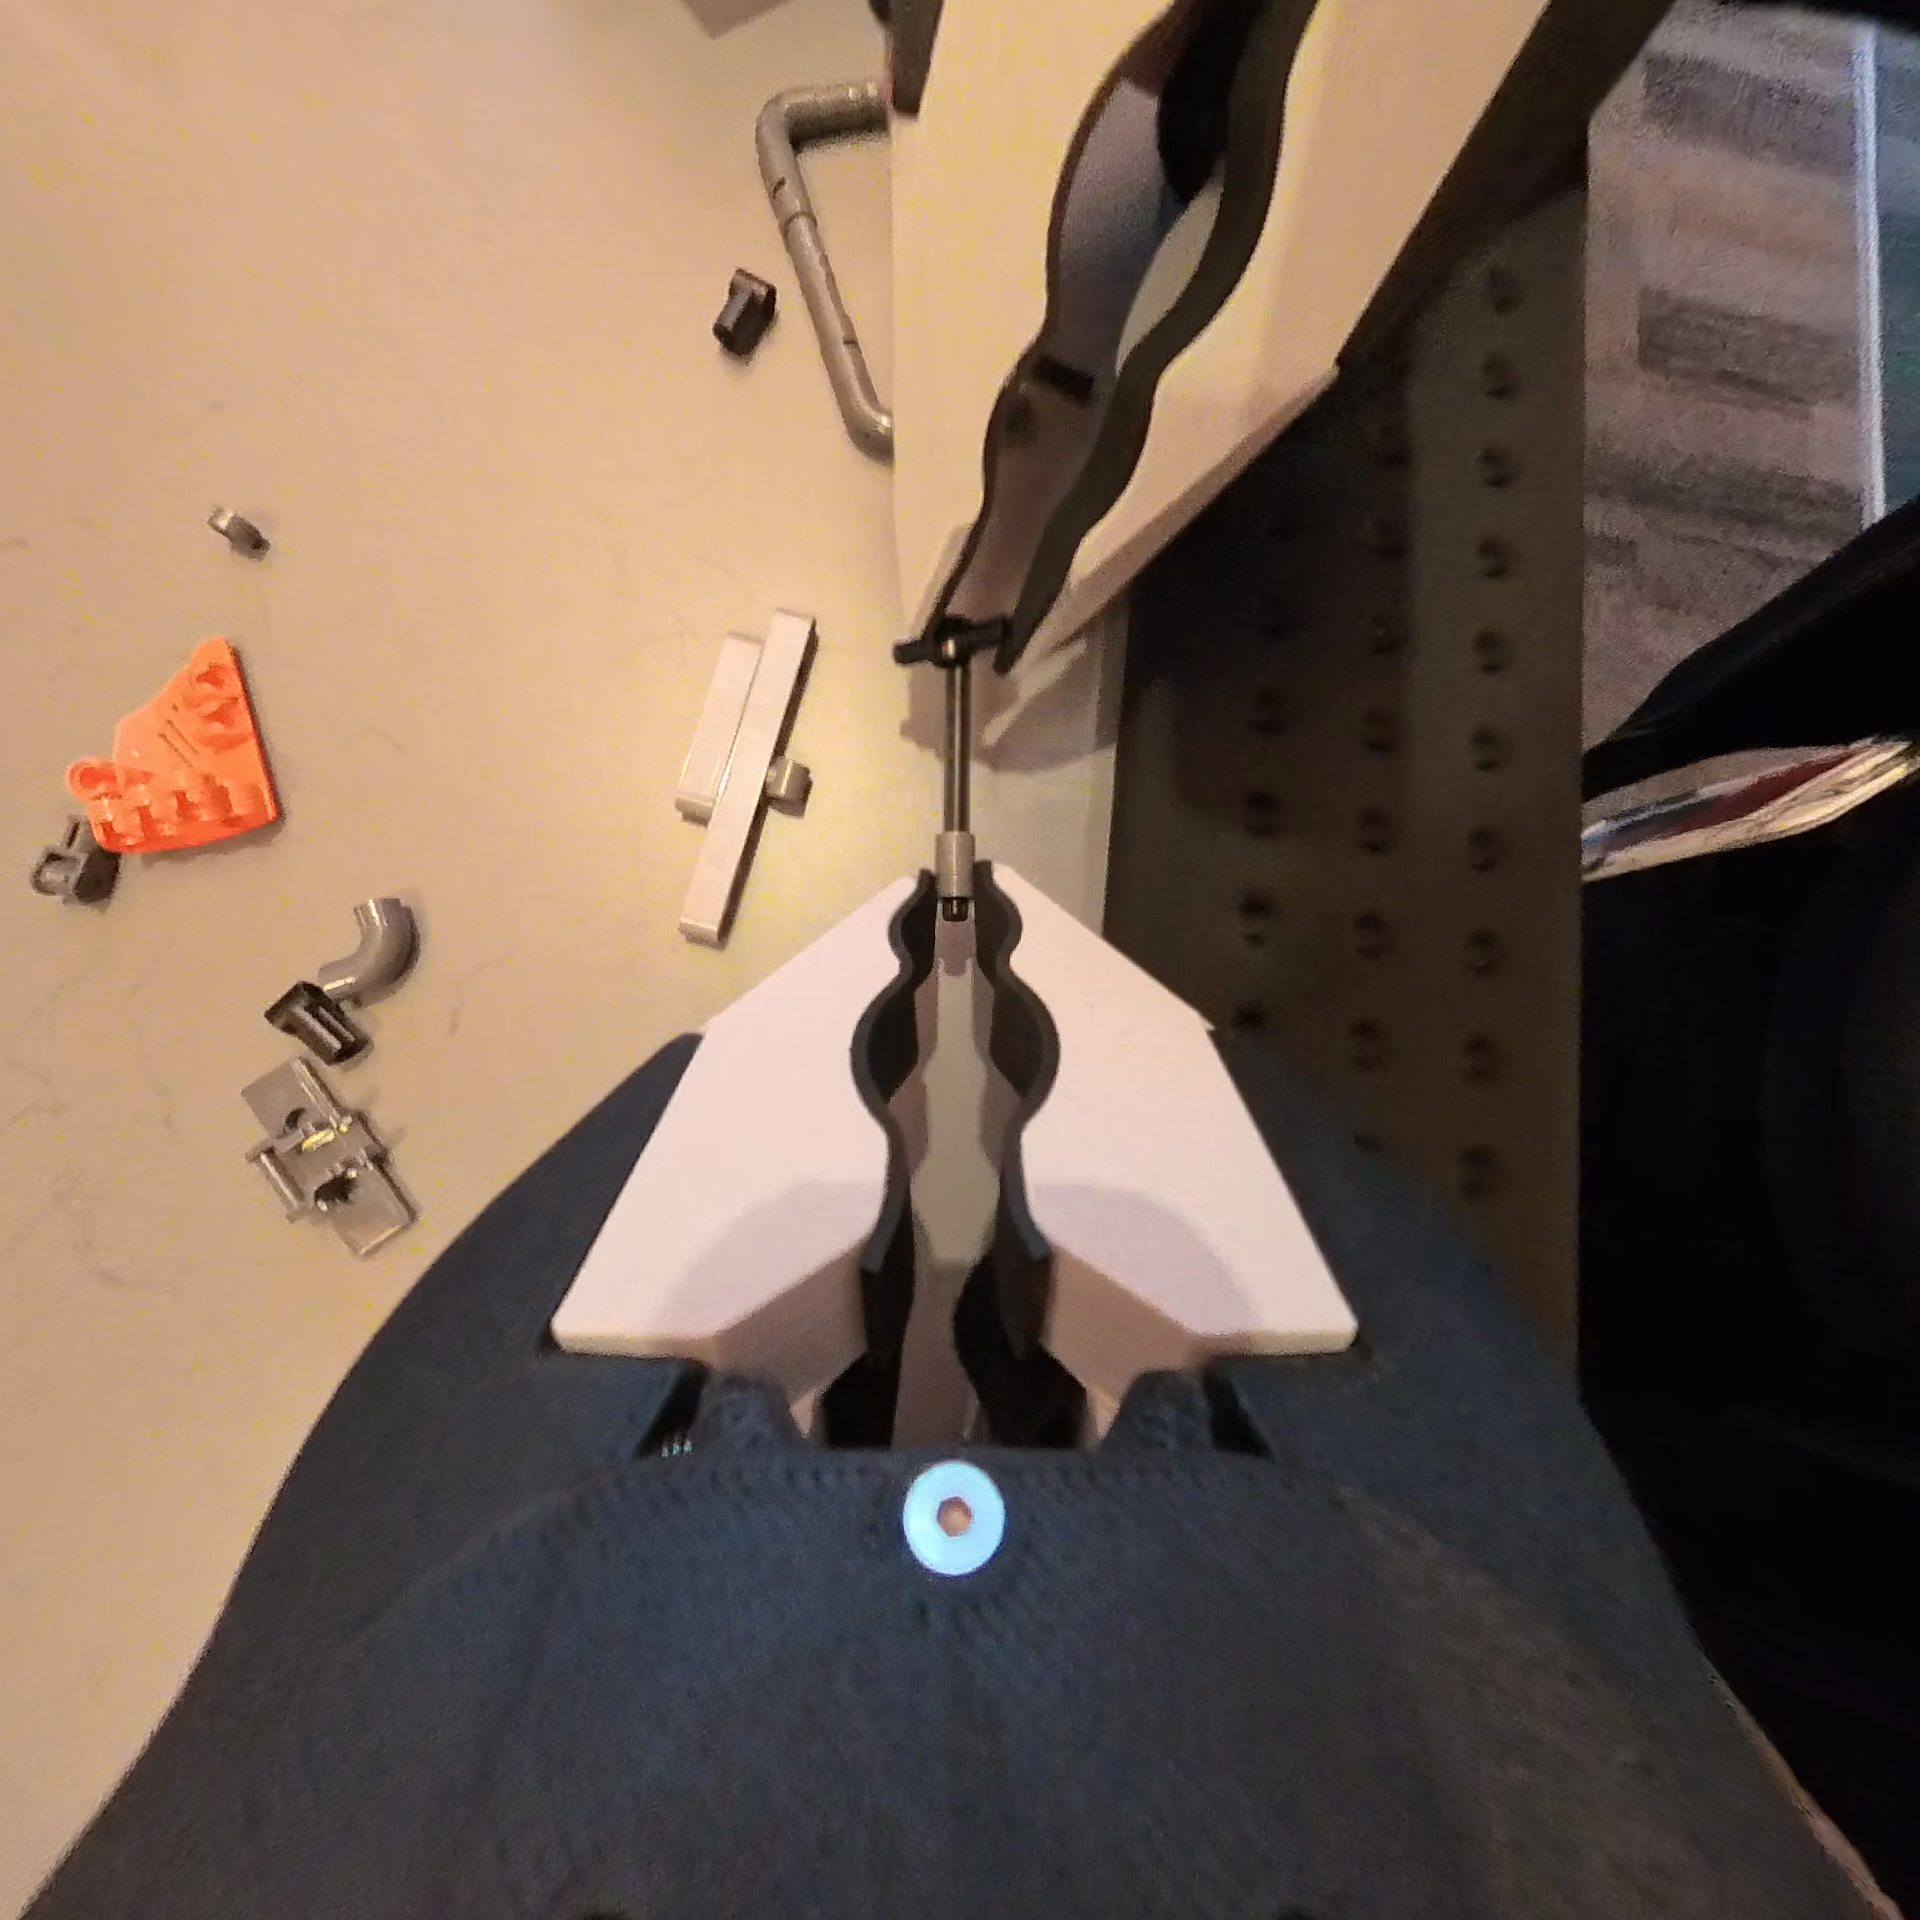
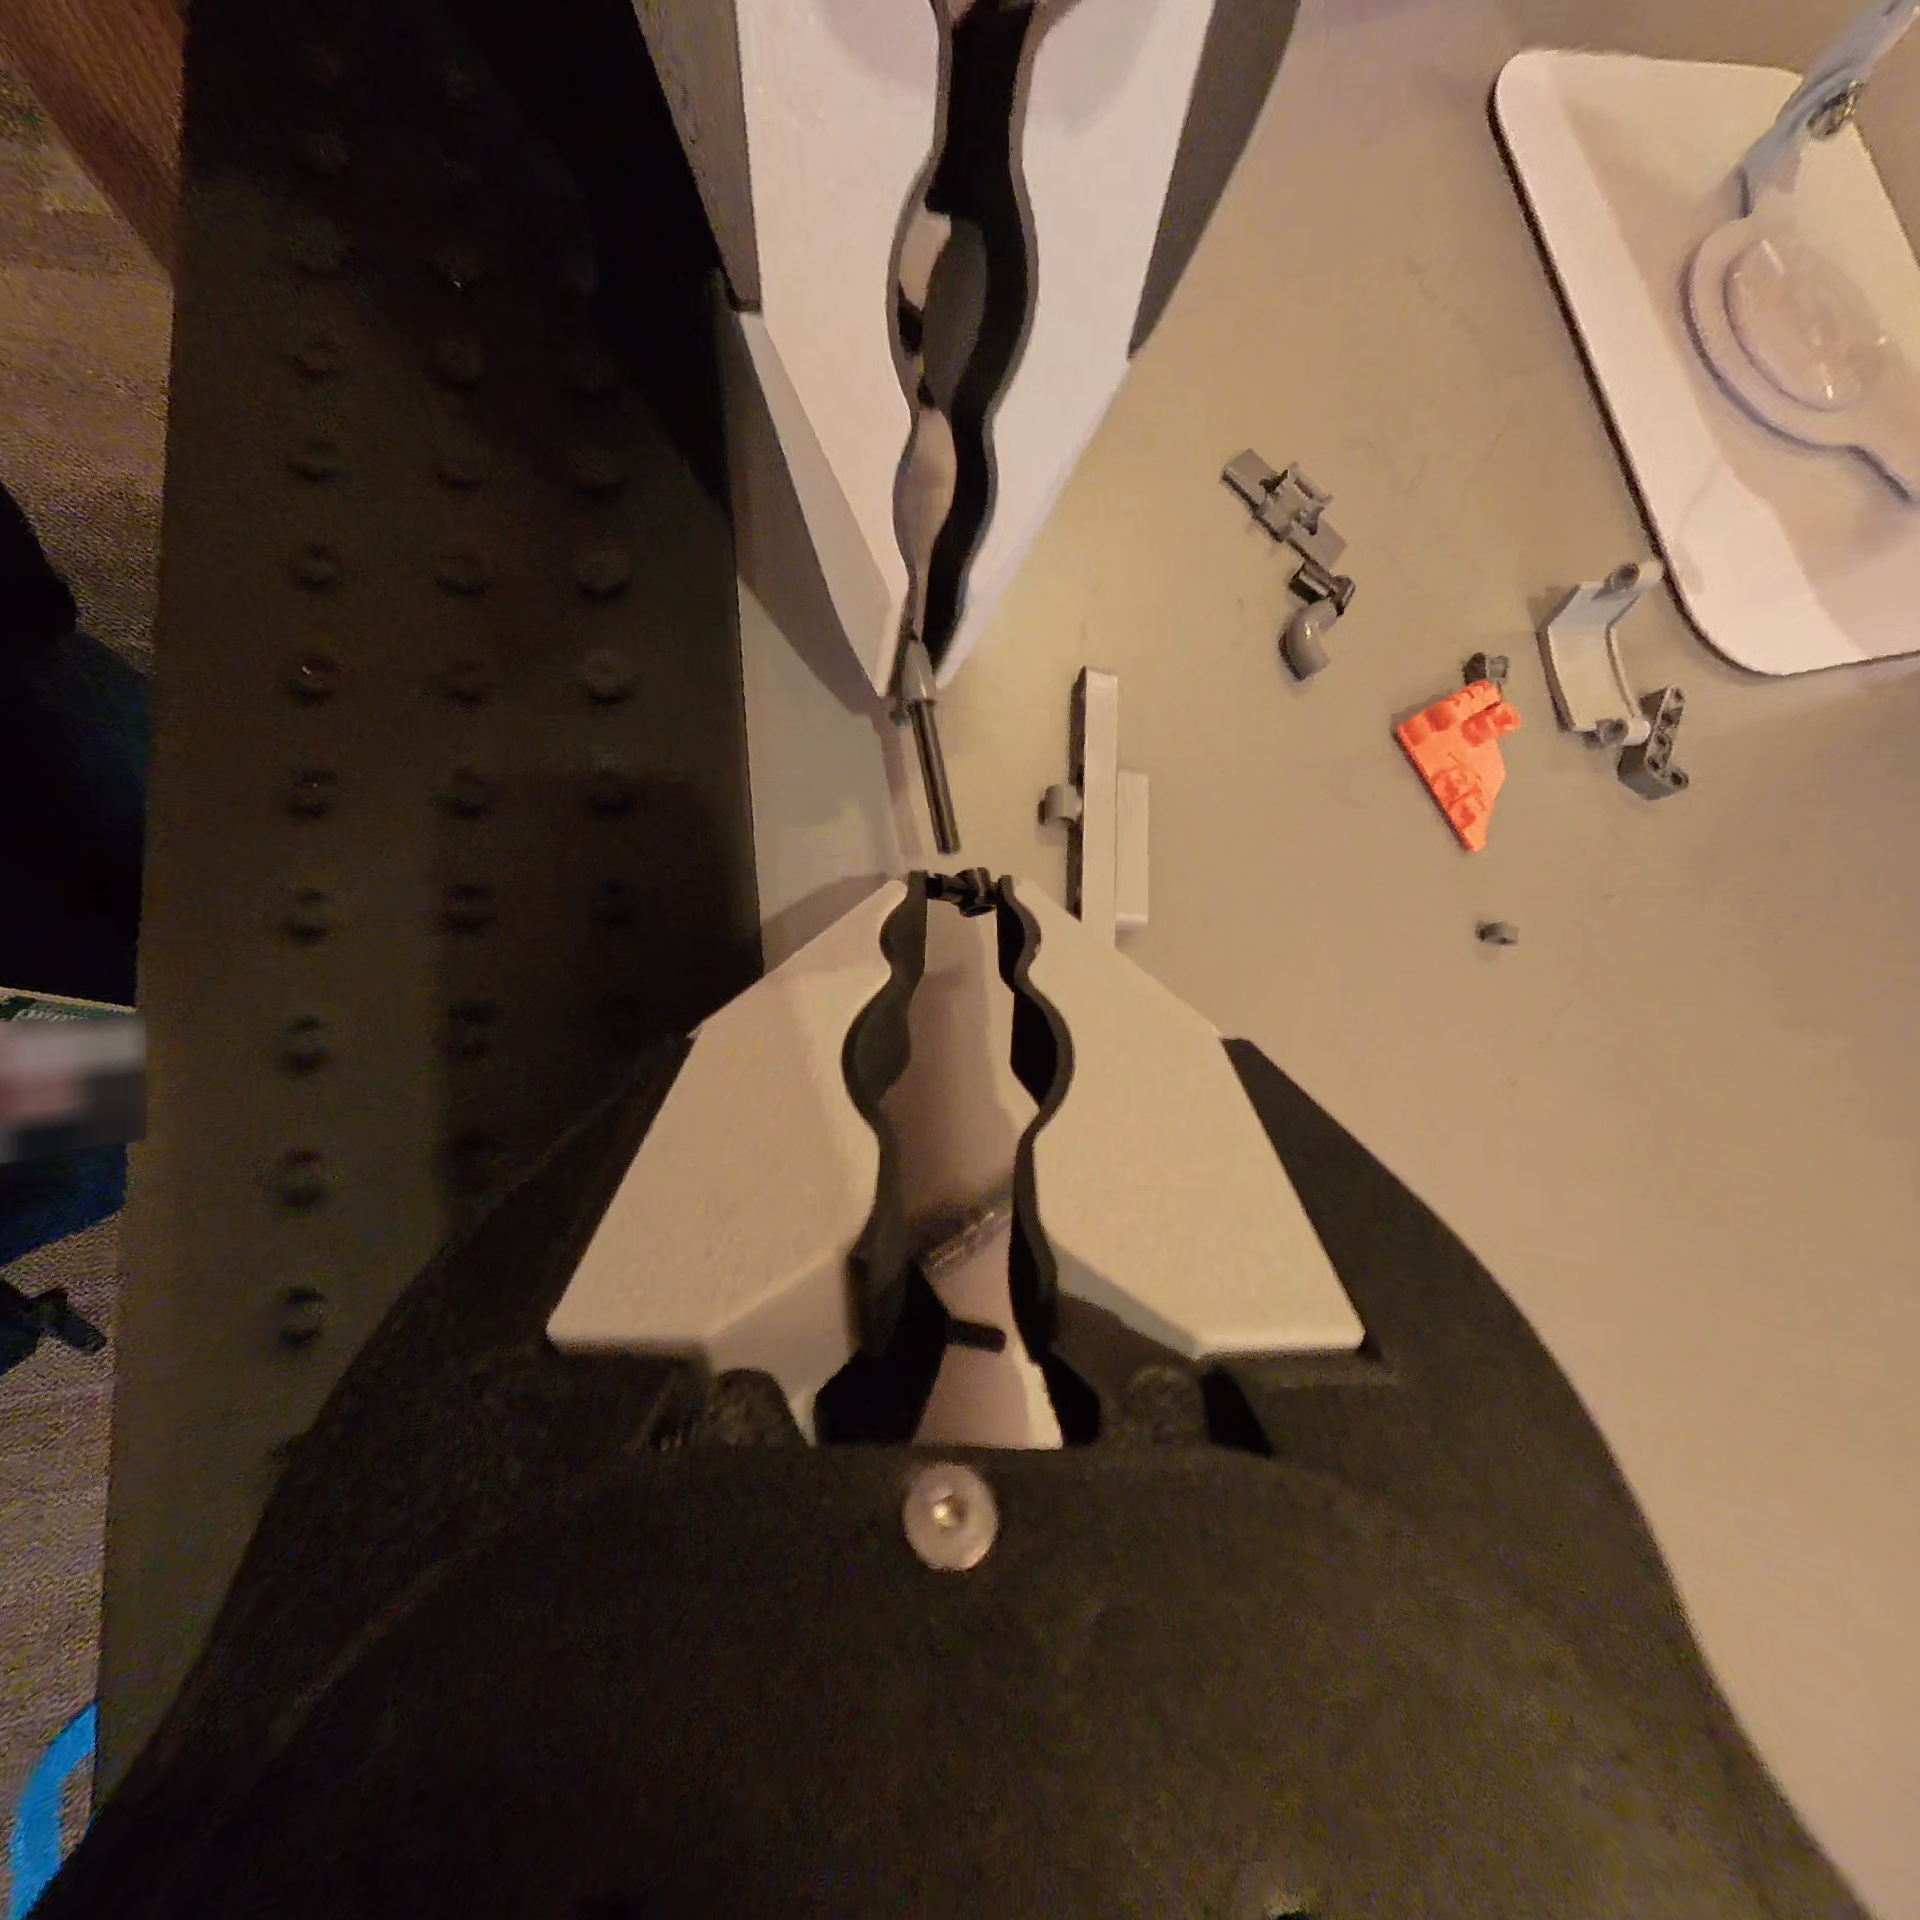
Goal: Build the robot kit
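Note:
My left gripper (image 1: 954,902) is shut on a small grey connector (image 1: 953,854) with a thin dark axle (image 1: 959,743) sticking out forward. My right gripper (image 2: 966,896) is shut on a small black cross-piece (image 2: 968,889). The two grippers face each other tip to tip above the table edge. In the left wrist view the axle's far end meets the black cross-piece (image 1: 951,650) held by the right gripper (image 1: 961,657). In the right wrist view the axle (image 2: 932,774) ends just short of the black piece, and the left gripper (image 2: 918,675) comes in from above.
Loose parts lie on the beige table: an orange wedge plate (image 1: 182,758), two long grey beams (image 1: 743,769), a grey elbow (image 1: 379,945), a grey plate assembly (image 1: 327,1153), a grey hose (image 1: 821,270). A dark studded panel (image 1: 1351,727) runs along the edge. A white tray (image 2: 1662,364) stands farther off. One gripper's finger ends stand about 4 cm off the other's.

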The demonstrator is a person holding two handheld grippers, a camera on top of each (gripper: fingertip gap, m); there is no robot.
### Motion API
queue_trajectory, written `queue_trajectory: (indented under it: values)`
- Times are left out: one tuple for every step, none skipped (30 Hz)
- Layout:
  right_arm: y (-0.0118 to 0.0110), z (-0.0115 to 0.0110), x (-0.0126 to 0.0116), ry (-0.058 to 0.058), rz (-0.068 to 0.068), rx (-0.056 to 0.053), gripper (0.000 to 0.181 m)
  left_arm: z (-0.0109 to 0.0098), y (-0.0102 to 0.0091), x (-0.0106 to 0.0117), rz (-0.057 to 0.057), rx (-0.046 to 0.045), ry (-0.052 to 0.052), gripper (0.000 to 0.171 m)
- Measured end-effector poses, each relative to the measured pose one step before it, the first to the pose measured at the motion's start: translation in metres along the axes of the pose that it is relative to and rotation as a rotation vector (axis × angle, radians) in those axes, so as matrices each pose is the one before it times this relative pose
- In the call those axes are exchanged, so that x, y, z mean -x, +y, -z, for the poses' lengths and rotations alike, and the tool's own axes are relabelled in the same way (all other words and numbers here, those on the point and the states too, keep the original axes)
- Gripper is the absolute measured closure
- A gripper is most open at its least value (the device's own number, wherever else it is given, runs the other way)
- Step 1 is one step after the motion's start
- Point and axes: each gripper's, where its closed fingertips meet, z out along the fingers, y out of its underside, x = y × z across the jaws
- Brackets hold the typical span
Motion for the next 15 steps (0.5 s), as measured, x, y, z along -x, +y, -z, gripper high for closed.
queue_trajectory:
  values:
    - [0.00381,-0.00088,-0.00019,0.0007,-0.0085,0.0104,0.171,0.00031,0.00397,0.00023,-0.0025,0.01569,-0.0035,0.167]
    - [0.00365,-0.00122,0.00036,-0.0021,-0.006,0.008,0.171,0.00014,0.0038,-0.00023,0.0031,0.01304,0.0044,0.167]
    - [0.00229,-0.00166,0.00091,-0.0042,-0.0041,0.0053,0.171,0.00016,0.00312,-0.00028,0.0071,0.01013,0.006,0.167]
    - [0.00157,-0.00189,0.0007,-0.0013,-0.0022,0.0065,0.171,0.00005,0.00291,0.00107,0.0082,0.00954,-0.002,0.167]
    - [0.00173,-0.00208,0.00003,0.004,0.0037,0.0101,0.171,-0.00001,0.00186,-0.00148,0.0117,0.00557,0.0169,0.166]
    - [0.00112,-0.00215,0.00023,0.0024,0.0066,0.0075,0.17,0.00012,0.001,-0.00236,0.0062,0.00231,0.0205,0.166]
    - [0.0001,-0.002,0.00007,-0.0005,-0.0005,0.0007,0.17,0.00018,0.00172,0.00098,-0.0012,0.00924,-0.0034,0.166]
    - [0.00001,-0.00215,0.00049,-0.009,-0.0068,0.0011,0.172,0.00059,0.00126,-0.00107,-0.0048,0.00547,0.0092,0.164]
    - [0.00024,-0.00212,0.00061,-0.0122,-0.0092,0.0028,0.167,0.00117,0.00004,-0.0006,0.0047,-0.00117,0.0102,0.155]
    - [-0.00024,-0.00073,-0.00126,-0.0022,-0.0107,-0.0006,0.161,0.00231,-0.00053,0.0025,0.0082,-0.00451,-0.0075,0.151]
    - [0.00025,0.00056,-0.00195,0.0025,-0.0105,0.0015,0.161,0.00269,-0.00147,-0.0005,0.0017,-0.01156,0.0111,0.149]
    - [0.0004,0.00125,-0.00118,-0.0005,-0.0105,0.0004,0.161,0.00275,-0.00105,0.00019,-0.0009,-0.00523,0.0054,0.147]
    - [-0.00062,0.00201,-0.00045,-0.002,-0.0104,-0.0079,0.164,0.00298,-0.00136,0.00273,-0.008,-0.00218,-0.0125,0.146]
    - [-0.00186,0.00241,0.00069,-0.006,-0.0096,-0.0148,0.166,0.0028,-0.00255,0.00332,-0.0069,-0.00722,-0.0118,0.146]
    - [-0.00215,0.00191,0.00105,-0.0069,-0.0104,-0.0116,0.167,0.00171,-0.00256,0.00187,-0.0023,-0.00577,0.002,0.146]
